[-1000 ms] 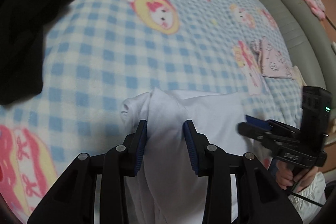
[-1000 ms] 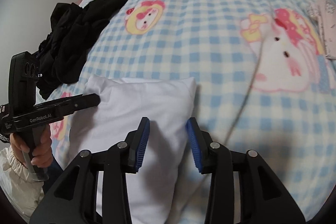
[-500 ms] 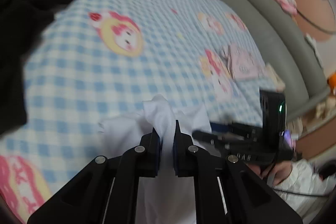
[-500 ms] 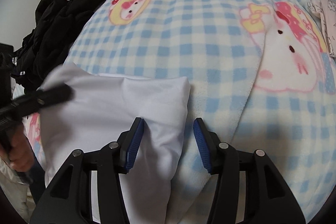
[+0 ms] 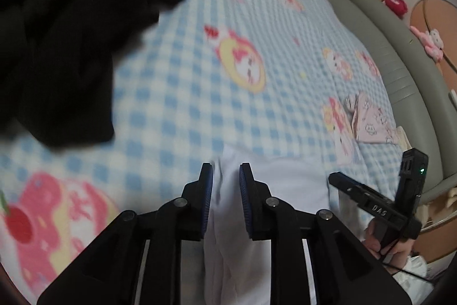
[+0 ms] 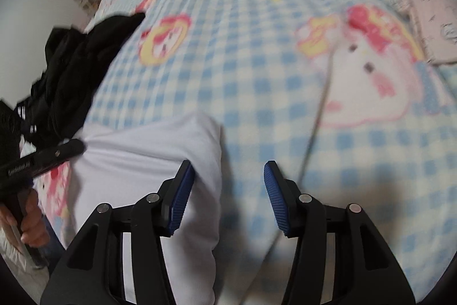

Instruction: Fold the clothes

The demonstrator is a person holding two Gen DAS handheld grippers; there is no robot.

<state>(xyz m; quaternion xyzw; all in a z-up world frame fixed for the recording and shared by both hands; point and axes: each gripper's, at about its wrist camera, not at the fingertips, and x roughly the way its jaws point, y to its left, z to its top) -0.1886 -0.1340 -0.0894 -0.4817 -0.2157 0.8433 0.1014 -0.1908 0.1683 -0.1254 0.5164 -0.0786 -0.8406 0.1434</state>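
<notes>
A white garment (image 5: pixel 288 185) lies folded at the near edge of the blue checked blanket (image 5: pixel 182 82). My left gripper (image 5: pixel 225 179) has its jaws partly apart, with a fold of the white cloth between them. In the right wrist view the white garment (image 6: pixel 137 162) lies at the lower left. My right gripper (image 6: pixel 228 179) is open wide over its right edge, with cloth by the left pad and blanket under the rest. The left gripper shows in that view (image 6: pixel 51 155), touching the cloth's left corner.
A heap of black clothes (image 5: pixel 57 42) lies on the blanket to the far left. A small folded pink printed garment (image 5: pixel 371 119) lies at the right, near the grey padded bed edge (image 5: pixel 400 70). A thin cord (image 6: pixel 317 116) hangs across the right wrist view.
My left gripper was pinched shut on the white cloth and has since opened part way. My right gripper has opened wider. Both views have swung, and the frames are blurred.
</notes>
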